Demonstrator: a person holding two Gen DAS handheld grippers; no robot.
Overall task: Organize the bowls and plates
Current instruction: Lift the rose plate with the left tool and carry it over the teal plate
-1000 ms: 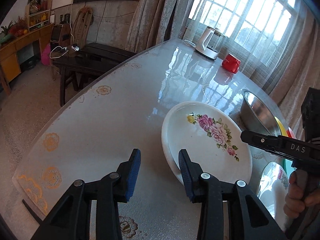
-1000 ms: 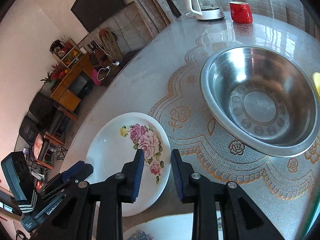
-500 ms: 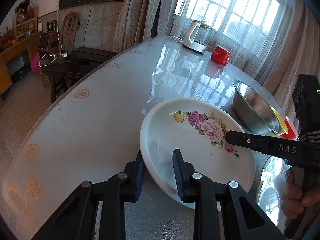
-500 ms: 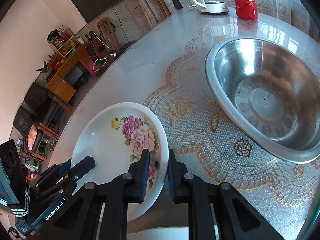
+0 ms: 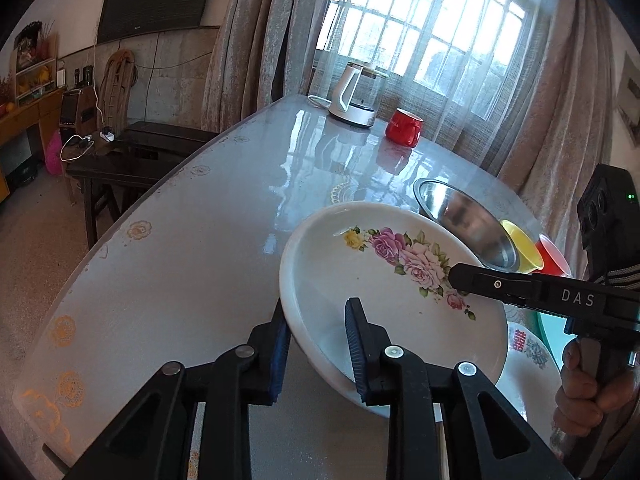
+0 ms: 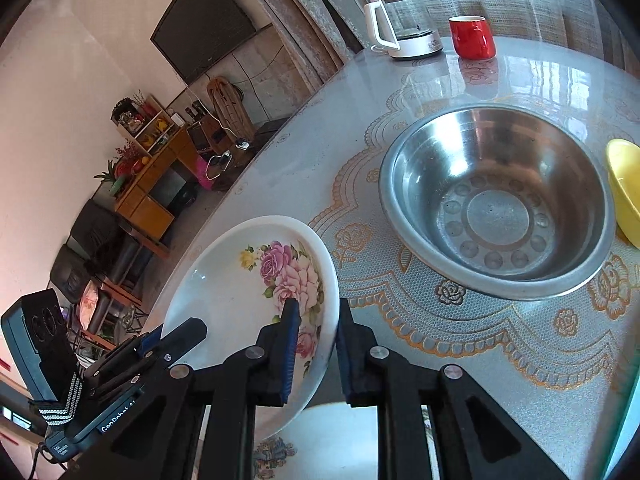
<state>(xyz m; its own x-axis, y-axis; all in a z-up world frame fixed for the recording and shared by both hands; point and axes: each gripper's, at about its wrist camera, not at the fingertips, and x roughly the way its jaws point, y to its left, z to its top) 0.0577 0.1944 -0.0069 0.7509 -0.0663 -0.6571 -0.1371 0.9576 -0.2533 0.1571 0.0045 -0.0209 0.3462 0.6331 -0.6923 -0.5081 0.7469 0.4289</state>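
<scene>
Left wrist view: the left gripper (image 5: 316,344) has just been closing and now clamps the near-left rim of the round white ceramic plate with pink roses (image 5: 384,292), one blue pad under the rim, one inside the well. The plate is tilted, near edge clear of the glossy grey table with a gold lace-pattern cover (image 5: 192,248). From the right, the right gripper (image 6: 316,344) has likewise been closing and pinches the opposite rim, one pad over the rose print, one outside. Beyond the plate sits a wide stainless-steel bowl (image 6: 500,200), with a small yellow bowl (image 6: 626,188) just beside it and a red bowl (image 5: 554,256) next along. Below the raised plate lies another white printed plate (image 5: 528,352), possibly flat on the table; most of it is hidden. Far end: a white-handled glass kettle (image 5: 354,94) and red mug (image 5: 404,126).
</scene>
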